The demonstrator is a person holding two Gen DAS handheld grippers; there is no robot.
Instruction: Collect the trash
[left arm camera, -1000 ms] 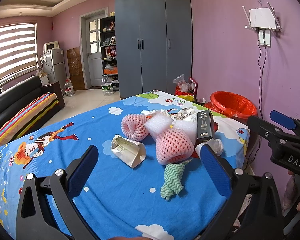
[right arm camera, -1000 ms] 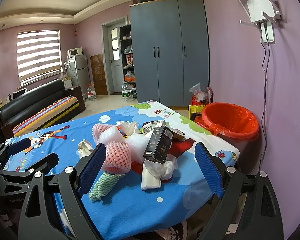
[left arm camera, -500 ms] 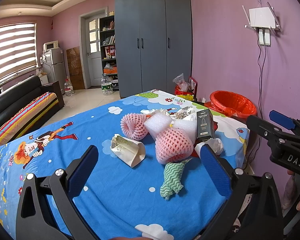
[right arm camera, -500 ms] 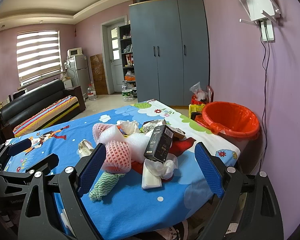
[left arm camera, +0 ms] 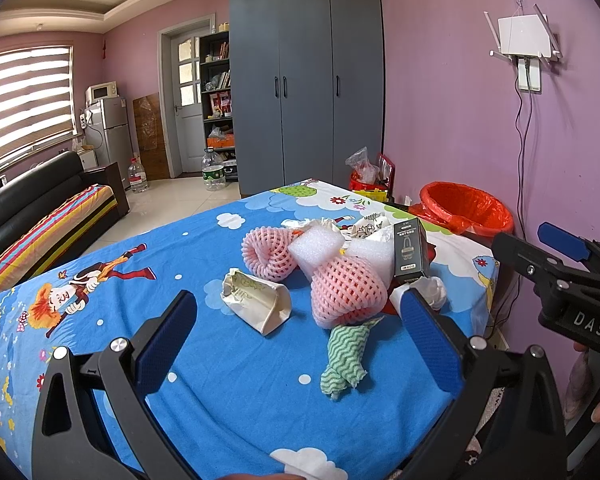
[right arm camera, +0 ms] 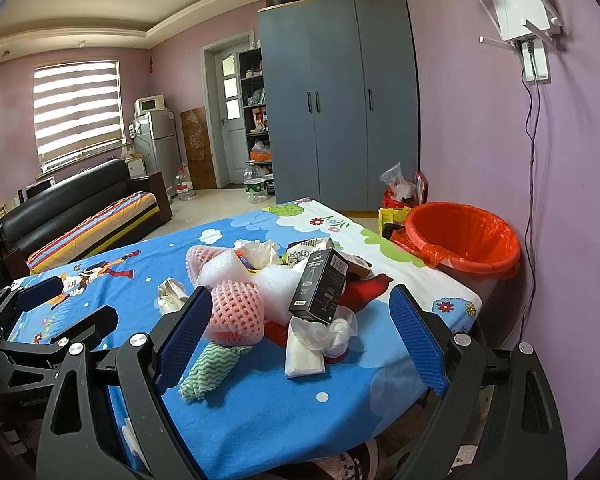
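Left wrist view: our left tongs fill the bottom of the frame, their blue-padded fingers spread wide apart and holding nothing. Above them, at centre frame, the trash lies heaped on a desk covered with a blue cartoon-print cloth. From left to right we see a crumpled paper bag, a pink foam fruit net curled into a ring, a white foam block, a second pink foam fruit net and a black product box standing tilted against the heap. A green-and-white wavy cloth lies just below the second net, touching it. A bin lined with a red bag stands beside the desk at centre right, against the purple wall. Our right tongs enter from the right edge.

Right wrist view: our right tongs occupy the bottom of the frame, likewise spread wide and empty. Between their fingers lie the black product box, a crumpled white tissue resting on a flat white packet, and the pink foam fruit net beside the left pad. The green-and-white wavy cloth lies at lower left of the heap. The bin lined with a red bag sits at centre right, near the desk corner. Our left tongs show at the left edge.
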